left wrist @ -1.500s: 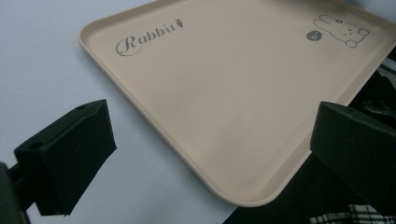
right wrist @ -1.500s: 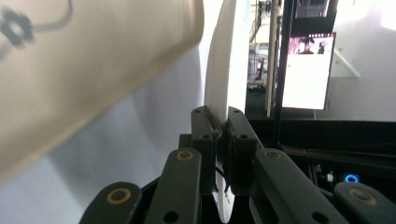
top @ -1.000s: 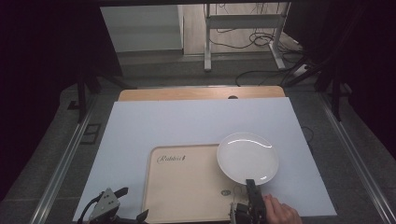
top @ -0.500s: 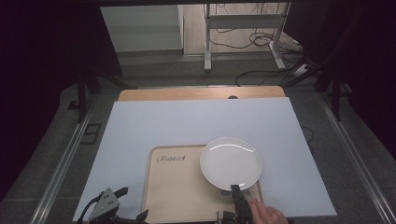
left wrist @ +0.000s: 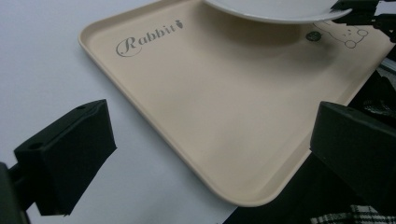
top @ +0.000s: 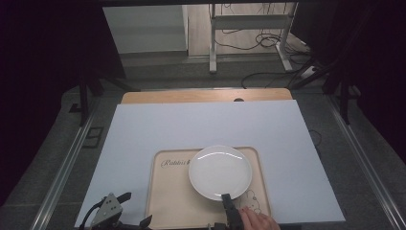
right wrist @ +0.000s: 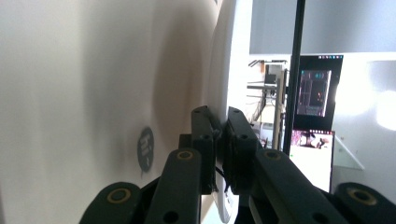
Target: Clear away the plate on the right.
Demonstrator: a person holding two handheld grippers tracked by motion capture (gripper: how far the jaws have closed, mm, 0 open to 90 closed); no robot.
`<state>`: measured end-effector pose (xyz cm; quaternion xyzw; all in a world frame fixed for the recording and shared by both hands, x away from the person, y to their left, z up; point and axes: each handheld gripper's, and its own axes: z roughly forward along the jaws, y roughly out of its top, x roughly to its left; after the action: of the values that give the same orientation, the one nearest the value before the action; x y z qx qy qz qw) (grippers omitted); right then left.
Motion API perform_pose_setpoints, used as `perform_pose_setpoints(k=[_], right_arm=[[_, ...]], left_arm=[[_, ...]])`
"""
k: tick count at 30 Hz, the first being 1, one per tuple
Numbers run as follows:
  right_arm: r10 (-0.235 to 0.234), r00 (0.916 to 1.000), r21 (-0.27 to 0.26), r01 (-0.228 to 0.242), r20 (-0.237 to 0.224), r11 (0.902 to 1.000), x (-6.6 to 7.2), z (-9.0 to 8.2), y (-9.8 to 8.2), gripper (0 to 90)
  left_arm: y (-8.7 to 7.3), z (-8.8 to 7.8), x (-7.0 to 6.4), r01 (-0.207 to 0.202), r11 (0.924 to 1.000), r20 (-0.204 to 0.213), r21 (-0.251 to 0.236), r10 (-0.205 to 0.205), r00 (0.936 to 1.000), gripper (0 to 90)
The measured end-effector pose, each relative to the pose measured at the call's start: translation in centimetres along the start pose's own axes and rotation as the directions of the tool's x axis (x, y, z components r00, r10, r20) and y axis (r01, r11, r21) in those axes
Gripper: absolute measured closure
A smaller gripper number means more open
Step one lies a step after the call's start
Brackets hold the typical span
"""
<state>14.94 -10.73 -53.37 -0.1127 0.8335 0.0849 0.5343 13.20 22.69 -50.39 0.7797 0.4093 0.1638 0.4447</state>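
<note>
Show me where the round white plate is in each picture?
High view: the round white plate sits low and centre, over the beige plastic tray, its near rim pinched by the right gripper.
Left gripper view: its underside runs along the top edge, above the tray.
Right gripper view: edge-on, its rim stands between the jaws.
Shared landmark: the tray's small round dark sticker.

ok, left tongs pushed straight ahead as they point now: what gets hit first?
Probably the tray: its near rim lies just ahead between the open left tongs. The plate sits farther on, above the tray. Depth is unclear.
</note>
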Motion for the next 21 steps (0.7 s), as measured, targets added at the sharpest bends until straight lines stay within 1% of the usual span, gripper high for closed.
perform_pose_setpoints(k=[6,7,13,16,20,21], right_arm=[[-0.015,0.9998,-0.020,0.015,-0.010,0.9997,0.4,0.2,0.9,84.4],[-0.028,0.9996,-0.029,0.027,-0.010,0.9992,0.4,0.3,1.1,84.4],[-0.037,0.9987,-0.039,0.036,-0.035,0.9986,0.9,0.5,1.7,84.3],[-0.034,0.9985,-0.042,0.032,-0.044,0.9986,1.1,0.6,2.0,84.7],[-0.018,0.9967,-0.040,0.015,-0.079,0.9991,1.0,0.8,2.0,85.9],[-0.018,0.9967,-0.040,0.015,-0.079,0.9991,1.0,0.8,2.0,85.9]], left_arm=[[0.0,0.0,0.0,0.000,1.0000,0.000,0.000,0.000,1.0000,0.0],[0.0,0.0,0.0,-0.001,1.0000,0.000,-0.001,0.001,1.0000,0.0],[0.0,0.0,0.0,-0.003,1.0000,0.000,0.000,0.003,1.0000,0.0],[0.0,0.0,0.0,-0.003,1.0000,0.001,-0.001,0.003,1.0000,0.0],[0.0,0.0,0.0,-0.005,1.0000,0.001,0.001,0.005,1.0000,0.0],[0.0,0.0,0.0,-0.005,1.0000,0.001,0.001,0.005,1.0000,0.0]])
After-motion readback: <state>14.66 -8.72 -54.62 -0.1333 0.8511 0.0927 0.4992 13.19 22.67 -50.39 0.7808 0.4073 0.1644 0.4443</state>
